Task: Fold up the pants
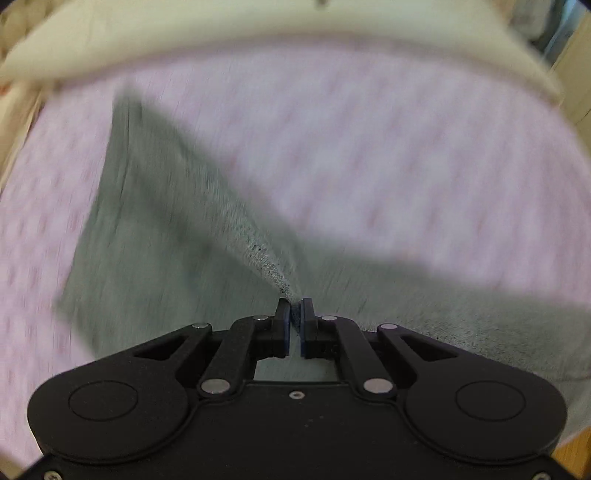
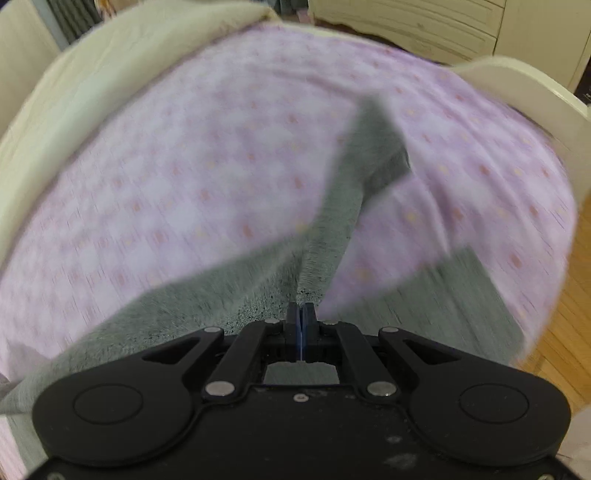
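Grey-green knit pants [image 1: 147,236] lie spread on a pink patterned bed sheet [image 1: 369,147]. My left gripper [image 1: 294,310] is shut on a raised fold of the pants, cloth pinched between the blue pads. In the right wrist view the pants [image 2: 229,295] stretch away toward a far leg end [image 2: 376,147]. My right gripper [image 2: 302,314] is shut on an edge of the pants, pads pressed together. Both views are motion-blurred.
A cream blanket or pillow [image 1: 258,33] borders the sheet's far side, also in the right wrist view [image 2: 110,55]. A cream bed frame [image 2: 517,85], a cream dresser [image 2: 424,22] and wooden floor [image 2: 569,314] lie at the right.
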### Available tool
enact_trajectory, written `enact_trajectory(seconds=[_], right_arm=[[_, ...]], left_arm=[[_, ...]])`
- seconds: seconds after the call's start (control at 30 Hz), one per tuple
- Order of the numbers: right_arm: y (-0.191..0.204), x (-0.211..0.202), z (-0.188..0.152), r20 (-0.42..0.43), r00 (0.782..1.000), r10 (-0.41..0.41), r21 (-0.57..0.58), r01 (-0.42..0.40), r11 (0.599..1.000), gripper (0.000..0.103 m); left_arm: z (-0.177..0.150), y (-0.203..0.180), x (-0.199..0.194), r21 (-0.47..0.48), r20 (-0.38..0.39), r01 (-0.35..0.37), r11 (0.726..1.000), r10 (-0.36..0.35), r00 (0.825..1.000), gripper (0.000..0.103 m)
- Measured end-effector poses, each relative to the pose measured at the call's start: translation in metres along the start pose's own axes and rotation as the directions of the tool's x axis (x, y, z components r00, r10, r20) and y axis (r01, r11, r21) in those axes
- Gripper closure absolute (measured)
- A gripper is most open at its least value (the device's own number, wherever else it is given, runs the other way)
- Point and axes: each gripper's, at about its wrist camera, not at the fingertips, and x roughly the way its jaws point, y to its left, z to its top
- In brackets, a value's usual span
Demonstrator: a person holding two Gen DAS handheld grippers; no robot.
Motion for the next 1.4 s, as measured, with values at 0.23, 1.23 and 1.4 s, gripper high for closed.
enact_trajectory(seconds=[0.23,1.23,1.4], right_arm=[[-0.017,0.040,-0.059,-0.114,0.992,-0.050,-0.024,0.047,0.999,0.091],[-0.119,-0.025,-0.068,0.140,0.990,-0.018,0.064,0.009,0.998,0.098],[-0.127,0.020,-0.081,0.009,0.997,-0.072,0.048,0.072,0.996,0.098]], left_arm=[[-0.048,0.024,0.096,-0.131,-0.250,-0.074,0.989,0.039,0.967,0.103],[-0.046,0.020,0.008,-0.053,0.020,-0.102,0.993,0.103,0.994,0.103],[-0.062,0.010,0.027,0.002,-0.063,-0.004,1.000,0.004,0.998,0.092]])
